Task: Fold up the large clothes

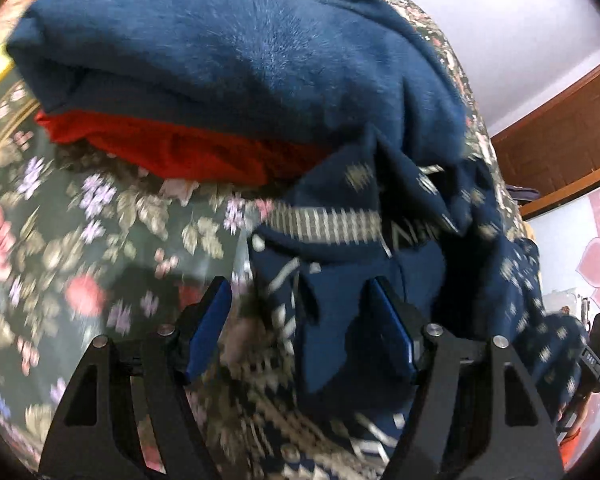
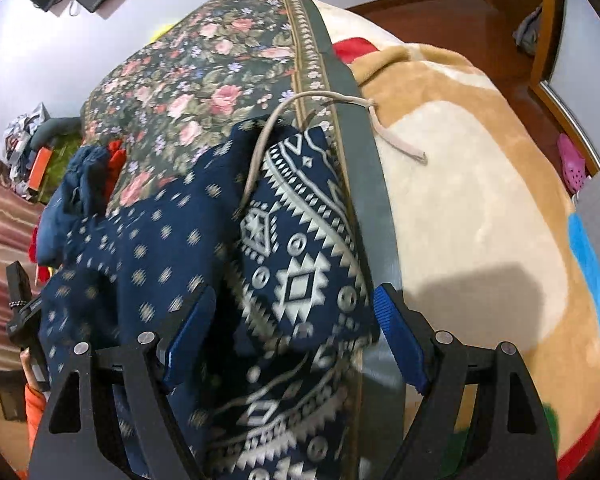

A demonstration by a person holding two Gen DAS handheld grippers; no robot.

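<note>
In the left wrist view, the left hand-held gripper (image 1: 298, 302) has its blue pads spread, with a fold of the navy patterned garment (image 1: 380, 240) bunched between them; whether they touch it is unclear. Above it, filling the upper frame, a blue fleece (image 1: 228, 48) lies on a red garment (image 1: 188, 152) on the floral bedspread (image 1: 60, 240). In the right wrist view, the right hand-held gripper (image 2: 294, 300) is spread over the navy patterned garment (image 2: 292, 248), whose long axis runs from the bottom centre toward mid-frame, along the bedspread's grey border (image 2: 364, 168). A beige drawstring (image 2: 268, 132) crosses its far end.
</note>
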